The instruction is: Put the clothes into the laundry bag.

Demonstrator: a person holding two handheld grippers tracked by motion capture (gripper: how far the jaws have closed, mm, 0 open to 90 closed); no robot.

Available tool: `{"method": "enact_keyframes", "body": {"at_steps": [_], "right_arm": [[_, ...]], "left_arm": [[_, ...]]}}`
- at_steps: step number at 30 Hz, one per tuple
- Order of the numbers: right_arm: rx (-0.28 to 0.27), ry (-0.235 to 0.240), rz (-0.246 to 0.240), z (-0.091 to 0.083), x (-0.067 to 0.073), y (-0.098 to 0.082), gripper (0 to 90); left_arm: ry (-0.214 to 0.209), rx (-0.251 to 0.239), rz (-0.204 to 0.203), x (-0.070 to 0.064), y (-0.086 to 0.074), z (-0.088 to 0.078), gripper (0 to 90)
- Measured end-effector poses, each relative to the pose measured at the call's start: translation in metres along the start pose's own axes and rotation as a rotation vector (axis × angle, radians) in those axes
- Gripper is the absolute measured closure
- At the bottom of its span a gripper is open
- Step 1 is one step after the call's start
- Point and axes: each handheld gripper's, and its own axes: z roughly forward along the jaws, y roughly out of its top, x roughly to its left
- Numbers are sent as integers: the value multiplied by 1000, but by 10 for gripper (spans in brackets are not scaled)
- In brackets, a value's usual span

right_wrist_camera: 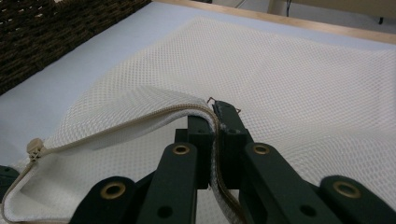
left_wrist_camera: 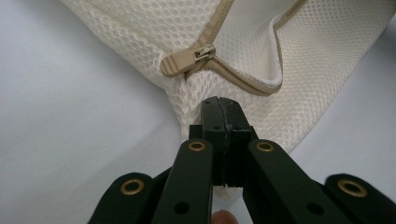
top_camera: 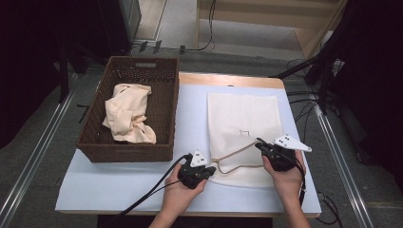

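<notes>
A white mesh laundry bag lies flat on the pale blue table, its zippered mouth toward me and gaping. My left gripper is shut on the bag's near left corner. In the left gripper view its jaws pinch the mesh just below the beige zipper pull. My right gripper is shut on the upper lip of the mouth and holds it lifted. In the right gripper view the jaws clamp the zipper tape, with the zipper pull at the far left.
A dark wicker basket stands on the table's left side with a crumpled cream cloth inside. The table's wooden far edge lies beyond the bag. Cables and stand legs sit on the floor to the right.
</notes>
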Motion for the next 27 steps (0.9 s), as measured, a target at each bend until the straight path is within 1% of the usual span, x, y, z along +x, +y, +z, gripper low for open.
{"method": "enact_keyframes", "body": {"at_steps": [1, 3, 5, 6, 7, 8, 9, 10, 11, 12, 13, 14, 15, 16, 17, 18, 19, 20, 21, 22, 23, 24, 25, 26, 27], "right_arm": [[3, 1, 8, 1, 0, -2, 883], [5, -2, 6, 2, 0, -3, 883], [4, 1, 5, 2, 1, -3, 883], [-2, -1, 1, 3, 2, -4, 883], [-3, 2, 0, 2, 3, -4, 883], [-2, 7, 1, 3, 3, -4, 883], [2, 9, 2, 3, 3, -4, 883], [2, 9, 2, 3, 3, -4, 883], [0, 15, 3, 3, 4, -5, 883], [0, 15, 3, 3, 4, -5, 883], [-1, 18, 6, 3, 4, -6, 883], [-1, 19, 8, 3, 4, -6, 883], [-4, 20, 4, 2, 5, -6, 883], [-5, 18, 3, 2, 5, -6, 882], [-5, 18, 3, 2, 5, -6, 882], [-8, 19, 3, 1, 5, -6, 883], [-8, 21, 1, 1, 6, -7, 883], [-8, 21, 1, 1, 6, -7, 883], [-8, 21, 1, 1, 6, -7, 883], [-8, 22, 1, 1, 5, -7, 883], [-8, 24, 1, 1, 5, -8, 882], [-10, 24, 5, 0, 4, -8, 883], [-10, 24, 7, 0, 4, -8, 883], [-12, 26, 6, -1, 4, -8, 882], [-12, 26, 8, -1, 4, -8, 883]], "left_arm": [[3, -1, 4, 0, 0, 0, 900], [1, -5, 2, 0, 0, 0, 900], [-20, -26, -4, 1, -1, -3, 894], [-42, -74, -4, 2, -2, -7, 791], [-41, -99, 4, 0, -3, -9, 717], [-42, -112, 11, -1, -2, -12, 621], [-72, -131, 2, -2, -1, -15, 554], [-72, -131, 2, -2, -1, -15, 450], [-87, -151, -10, -4, 3, -21, 333], [-87, -151, -10, -4, 3, -21, 249], [-73, -176, -16, -6, 8, -30, 153], [-78, -190, -19, -6, 11, -36, 104], [-93, -211, -26, -6, 15, -42, 53], [-104, -232, -20, -6, 19, -50, 0], [-104, -232, -20, -6, 19, -50, 0], [-96, -259, -12, -7, 23, -58, 0], [-74, -297, -14, -7, 32, -74, 0], [-87, -311, -15, -6, 36, -81, 0], [-87, -311, -15, -6, 36, -81, 0], [-88, -336, -9, -3, 42, -92, 0], [-88, -336, -9, -3, 42, -92, 0], [-67, -349, 1, 0, 45, -98, 0], [-28, -364, -2, 8, 48, -106, 0], [-9, -363, -7, 12, 49, -109, 0], [10, -364, -14, 20, 51, -113, 0]]}}
